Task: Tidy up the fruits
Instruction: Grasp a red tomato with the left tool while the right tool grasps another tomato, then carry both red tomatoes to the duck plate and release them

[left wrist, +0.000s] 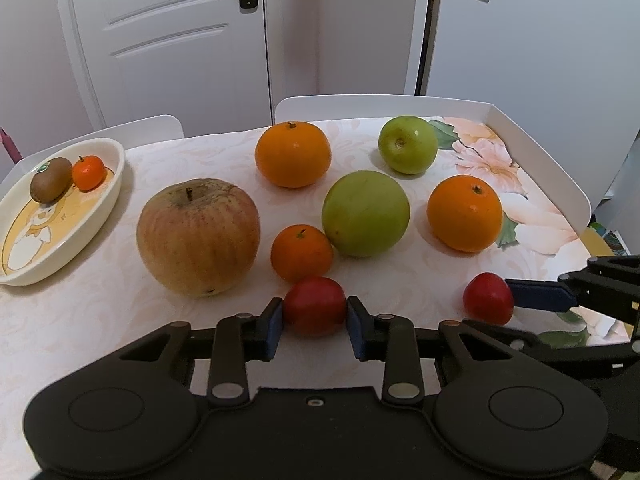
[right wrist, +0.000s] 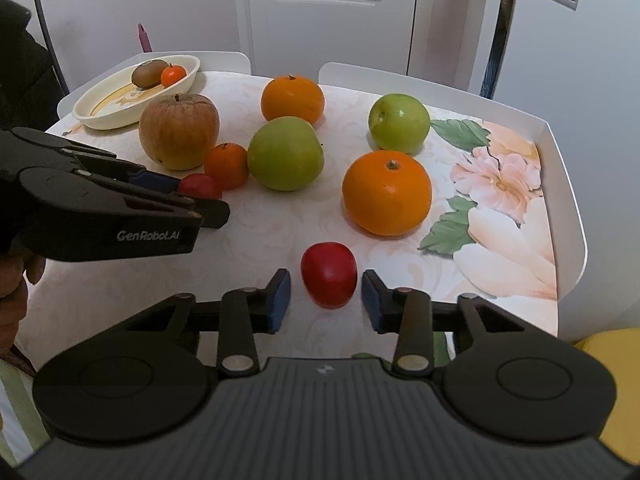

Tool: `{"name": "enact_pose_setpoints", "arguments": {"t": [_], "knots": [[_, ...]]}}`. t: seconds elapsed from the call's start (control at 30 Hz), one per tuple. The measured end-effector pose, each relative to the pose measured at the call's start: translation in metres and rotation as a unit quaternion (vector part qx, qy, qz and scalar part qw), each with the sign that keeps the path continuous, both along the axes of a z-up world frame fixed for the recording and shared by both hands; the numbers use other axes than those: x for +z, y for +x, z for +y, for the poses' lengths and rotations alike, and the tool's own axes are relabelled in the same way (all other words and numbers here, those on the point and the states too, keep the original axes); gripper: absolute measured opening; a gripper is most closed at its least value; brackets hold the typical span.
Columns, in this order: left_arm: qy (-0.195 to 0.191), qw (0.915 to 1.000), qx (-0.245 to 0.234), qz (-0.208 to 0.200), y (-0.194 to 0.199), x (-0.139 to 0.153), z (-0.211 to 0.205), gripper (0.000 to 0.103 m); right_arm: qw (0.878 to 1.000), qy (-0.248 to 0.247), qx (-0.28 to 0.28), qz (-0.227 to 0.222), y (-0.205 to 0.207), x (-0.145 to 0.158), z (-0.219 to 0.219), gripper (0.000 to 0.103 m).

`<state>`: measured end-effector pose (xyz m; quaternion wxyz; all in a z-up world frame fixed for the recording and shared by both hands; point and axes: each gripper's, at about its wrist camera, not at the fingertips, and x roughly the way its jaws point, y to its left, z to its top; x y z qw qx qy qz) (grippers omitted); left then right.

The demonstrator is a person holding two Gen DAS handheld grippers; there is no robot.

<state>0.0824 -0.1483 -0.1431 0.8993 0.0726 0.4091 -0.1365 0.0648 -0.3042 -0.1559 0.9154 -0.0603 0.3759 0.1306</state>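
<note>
Judging by the layout, sorting has only begun: the oval dish (left wrist: pixel 116 184) at the far left of the table (left wrist: pixel 100 320) holds just 2 pieces, a kiwi (left wrist: pixel 50 180) and a tiny orange (left wrist: pixel 89 173) touching it, while 8 fruits sit loose on the floral cloth. The left gripper (left wrist: pixel 315 314) has its jaws pressed against both sides of a small red fruit (left wrist: pixel 315 306), pinching it low over the cloth; whether it has lifted clear of the table cannot be told. Just behind it lies a small tangerine (left wrist: pixel 302 253), which touches a large green fruit (left wrist: pixel 366 214), and to their left stands the big russet apple (left wrist: pixel 198 236). The right gripper (right wrist: pixel 326 294) has its jaws spread with a gap on each side of a second red fruit (right wrist: pixel 329 274), which rests on the table between the blue pads, ungrasped. Farther back lie 2 large oranges, one (right wrist: pixel 387 192) near the flower print and one (right wrist: pixel 292 98) toward the rear edge, plus a smaller green apple (right wrist: pixel 399 122) well apart from the dish. Left to do, as I read it: close on the second red fruit, carry both across to the dish, then work through the remaining 6
</note>
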Motion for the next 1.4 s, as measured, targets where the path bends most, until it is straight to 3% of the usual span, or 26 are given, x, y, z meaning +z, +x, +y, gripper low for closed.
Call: {"name": "enact_pose_setpoints", "arguments": {"t": [0.1, 0.7, 1.4], "knots": [[0.000, 1.0000, 0.000, -0.001, -0.001, 0.001, 0.001, 0.037, 1.000, -0.002, 0.000, -0.001, 0.001, 0.001, 0.000, 0.045], [-0.012, 0.9988, 0.039, -0.026, -0.019, 0.026, 0.034, 0.037, 1.000, 0.007, 0.021, -0.021, 0.000, 0.033, 0.023, 0.045], [-0.023, 0.9933, 0.096, -0.060, -0.019, 0.104, 0.146, 0.037, 0.997, 0.034, 0.051, -0.040, 0.023, 0.107, 0.126, 0.045]]}}
